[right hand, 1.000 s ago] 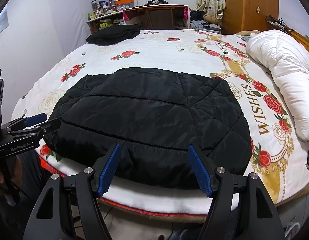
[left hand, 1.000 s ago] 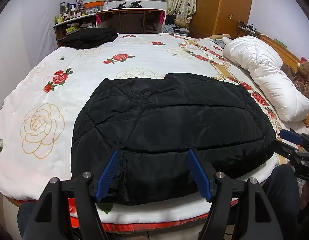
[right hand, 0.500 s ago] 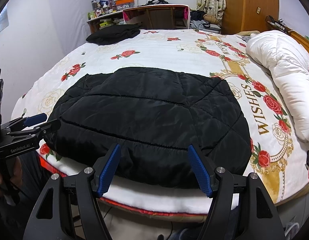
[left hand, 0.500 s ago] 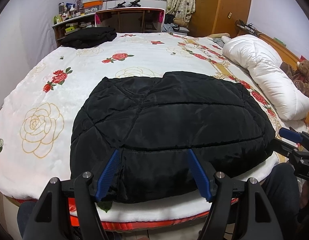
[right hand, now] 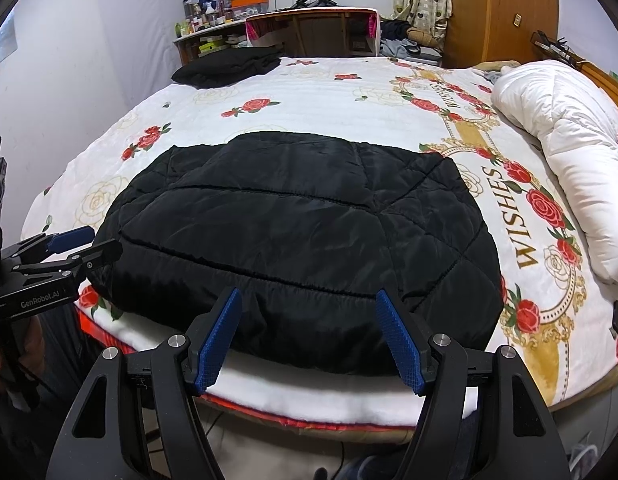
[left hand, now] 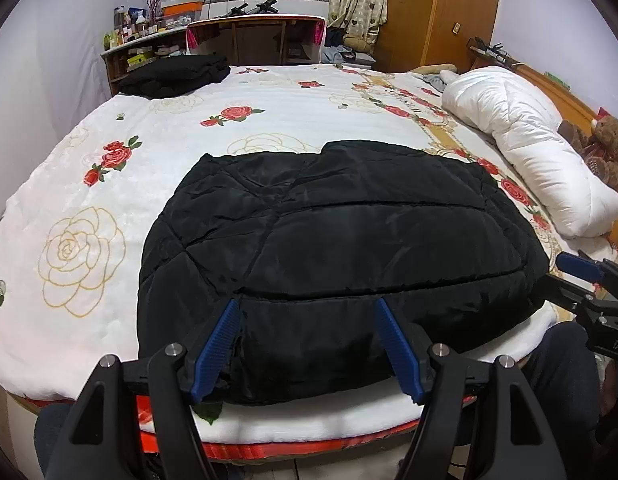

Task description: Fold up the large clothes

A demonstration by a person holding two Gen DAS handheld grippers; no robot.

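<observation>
A black quilted jacket (left hand: pixel 341 248) lies folded flat on the near side of the bed; it also shows in the right wrist view (right hand: pixel 301 232). My left gripper (left hand: pixel 307 344) is open and empty, its blue pads over the jacket's near left hem. My right gripper (right hand: pixel 309 338) is open and empty over the jacket's near right hem. The right gripper shows at the right edge of the left wrist view (left hand: pixel 589 284). The left gripper shows at the left edge of the right wrist view (right hand: pixel 61 256).
The bed has a white rose-print cover (left hand: pixel 81 208). A second folded black garment (left hand: pixel 177 74) lies at the far left corner. A rolled white duvet (left hand: pixel 529 136) lies along the right side, with a teddy bear (left hand: pixel 605 144) beyond. A desk (left hand: pixel 261 36) and wardrobe stand behind.
Both grippers have stayed open and almost still. The left wrist view has drifted slightly, so the jacket sits a touch higher in frame.
</observation>
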